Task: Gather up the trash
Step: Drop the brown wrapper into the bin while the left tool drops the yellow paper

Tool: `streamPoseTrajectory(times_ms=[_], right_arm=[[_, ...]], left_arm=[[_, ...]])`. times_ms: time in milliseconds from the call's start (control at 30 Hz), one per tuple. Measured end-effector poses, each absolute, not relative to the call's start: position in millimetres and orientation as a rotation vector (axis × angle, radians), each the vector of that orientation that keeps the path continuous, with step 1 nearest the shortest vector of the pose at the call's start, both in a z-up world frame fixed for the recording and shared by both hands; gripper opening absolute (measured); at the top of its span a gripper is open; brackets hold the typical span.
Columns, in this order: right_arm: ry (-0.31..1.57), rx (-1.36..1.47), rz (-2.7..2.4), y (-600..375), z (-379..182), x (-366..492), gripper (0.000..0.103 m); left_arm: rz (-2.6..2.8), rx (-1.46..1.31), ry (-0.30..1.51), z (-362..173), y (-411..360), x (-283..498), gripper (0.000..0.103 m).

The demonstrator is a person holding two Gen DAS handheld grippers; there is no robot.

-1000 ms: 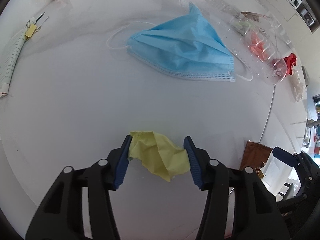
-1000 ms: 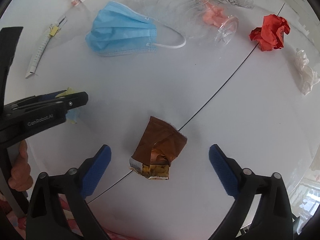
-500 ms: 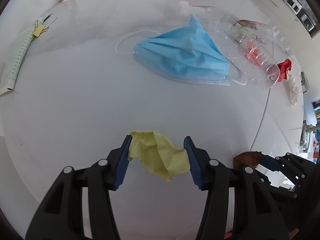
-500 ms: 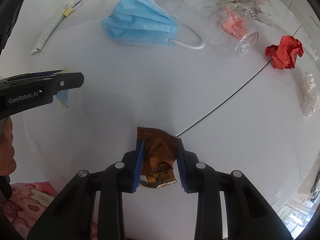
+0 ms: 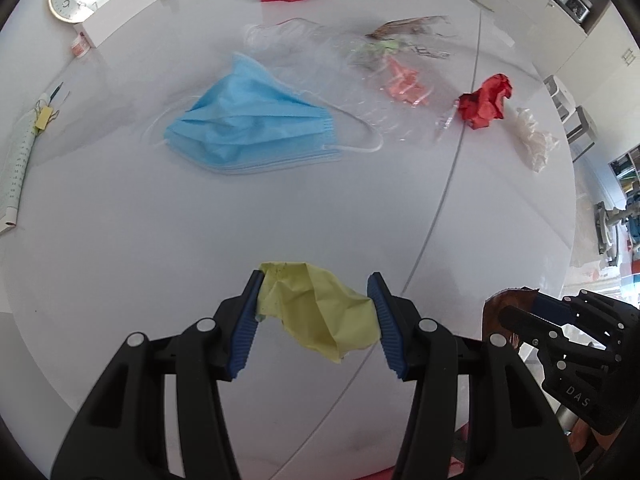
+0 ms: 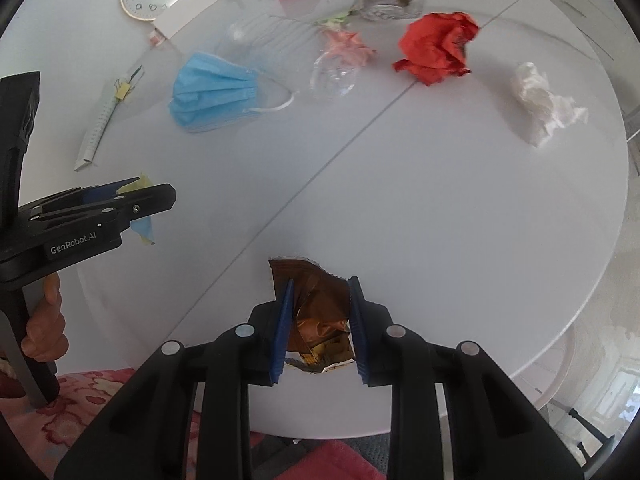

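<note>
Yellow paper [image 5: 316, 310] is pinched loosely by the left gripper [image 5: 316, 320]; it could be shed. The brown wrapper [image 6: 318, 312], clamped by the right gripper [image 6: 320, 322], might slip

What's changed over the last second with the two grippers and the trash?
The right gripper closed on the brown wrapper and lifted it off the table. The left gripper has kept its hold on the yellow paper and drawn back. The blue mask and red paper ball stayed put.

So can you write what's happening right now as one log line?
left gripper: shut on yellow paper | right gripper: shut on brown wrapper | blue mask: on table
</note>
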State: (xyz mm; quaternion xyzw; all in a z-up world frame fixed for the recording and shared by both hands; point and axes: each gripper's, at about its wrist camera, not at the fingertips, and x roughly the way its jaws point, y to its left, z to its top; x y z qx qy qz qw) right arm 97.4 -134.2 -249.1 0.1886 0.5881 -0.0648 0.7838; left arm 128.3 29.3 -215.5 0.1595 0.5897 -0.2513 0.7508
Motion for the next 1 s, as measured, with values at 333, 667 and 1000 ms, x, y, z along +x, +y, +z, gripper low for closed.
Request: streamPoseTrajectory(times_ms=[333,667,1000], right_arm=[[1.213,0.472,-0.371,-242,-222,-20,0.027],[1.263,0.545,-0.494,-318,-265,-89,0.028],[1.345,0.561,-0.422,-339,-301,-112,0.058]], left_arm=[[-0.758,0.466,1.229,-194,-73,50,0.052],[-0.984,0.611,1.196,-197,-183,-34,0.052],[-1.060,0.687,1.216,-212,-231,-88,0.052]])
